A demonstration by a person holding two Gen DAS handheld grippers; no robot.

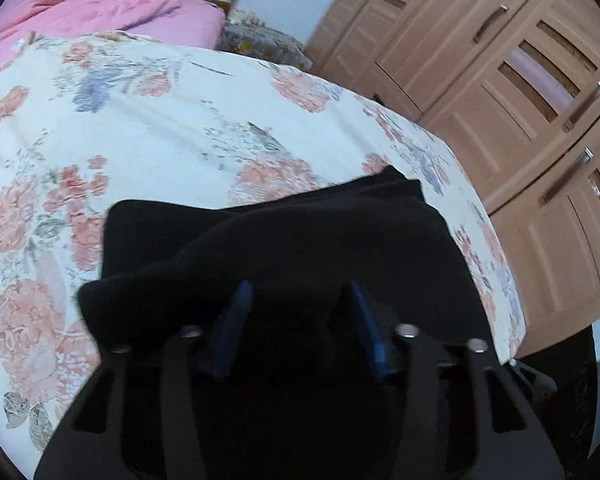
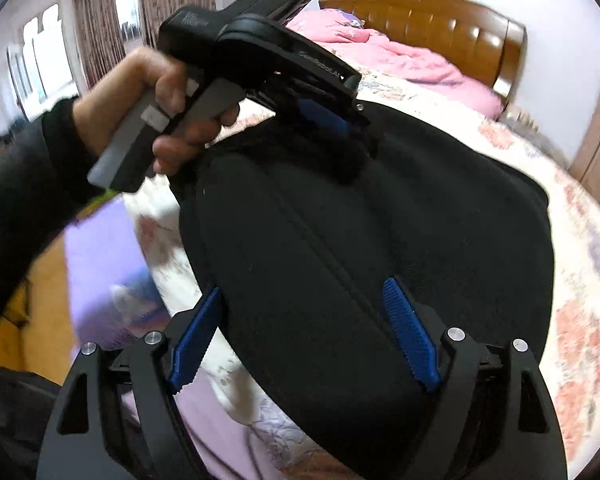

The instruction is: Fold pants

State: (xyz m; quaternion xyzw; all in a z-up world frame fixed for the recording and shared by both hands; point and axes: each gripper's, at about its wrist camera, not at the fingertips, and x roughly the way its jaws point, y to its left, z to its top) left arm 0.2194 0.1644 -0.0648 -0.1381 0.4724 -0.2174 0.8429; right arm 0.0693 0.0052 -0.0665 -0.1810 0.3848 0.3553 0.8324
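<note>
The black pants (image 1: 284, 248) lie folded into a compact pile on the floral bedsheet (image 1: 160, 128) near the bed's corner. My left gripper (image 1: 298, 292) hovers over the pile with its blue fingers (image 1: 236, 320) apart and nothing between them. In the right wrist view the pants (image 2: 380, 240) fill the middle, and my right gripper (image 2: 304, 292) is open wide over their near edge, blue pads (image 2: 408, 332) on either side. The left gripper (image 2: 332, 120) shows there too, its tips at the far edge of the pants, held by a hand.
A pink quilt (image 1: 100, 12) is bunched at the head of the bed against a wooden headboard (image 2: 420, 16). A wooden wardrobe (image 1: 520, 80) stands to the right of the bed. The bed's edge drops off beside the pants (image 2: 160, 260).
</note>
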